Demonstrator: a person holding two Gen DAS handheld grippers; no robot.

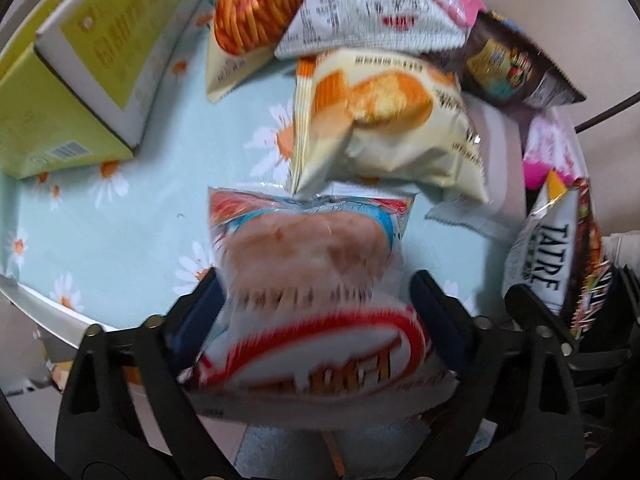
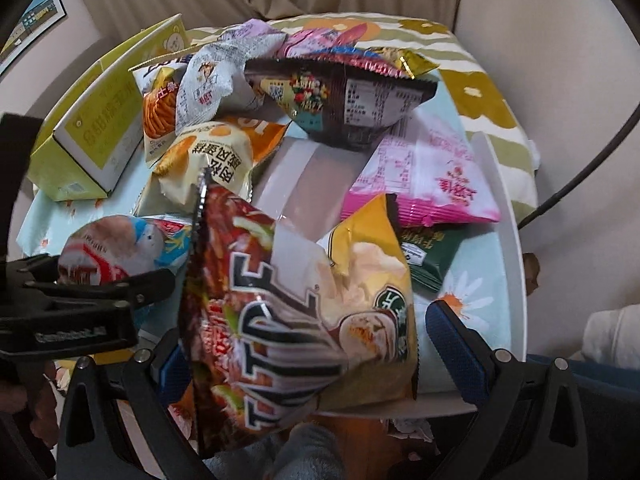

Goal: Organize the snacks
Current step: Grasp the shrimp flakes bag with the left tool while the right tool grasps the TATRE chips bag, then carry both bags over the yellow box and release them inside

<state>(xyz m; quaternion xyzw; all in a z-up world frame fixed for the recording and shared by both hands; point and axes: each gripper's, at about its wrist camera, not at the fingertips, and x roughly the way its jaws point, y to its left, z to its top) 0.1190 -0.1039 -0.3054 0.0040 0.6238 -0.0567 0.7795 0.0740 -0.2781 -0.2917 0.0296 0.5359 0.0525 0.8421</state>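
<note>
**Two snack bags held over a crowded worktop**

Nearest the left wrist camera, the left gripper has its blue-padded fingers pressed against both sides of a red, white and blue shrimp-cracker bag, which fills the gap between them and is blurred. To the far left on the worktop, covered in a pale blue daisy-print cloth, stands a yellow-green carton with a white and yellow box leaning in it. Further right, beyond the held bag, lies a cream bag printed with a golden bun. Behind it sit an orange stick-snack bag and a grey-white pouch, then a dark brown bag to the right.

In the right wrist view, the left gripper shows at the left edge with the shrimp-cracker bag in it. The right gripper holds a large red and gold bag lettered TATRE; its left finger is tight against the bag, while the right finger stands apart from the bag's visible edge, so whether both pads grip it I cannot tell. Behind this bag lies a white flat packet, with the dark brown bag on its far end. Right of that rests a pink and white bag, and just below it a small dark green packet, both on the worktop near its white rim.
</note>
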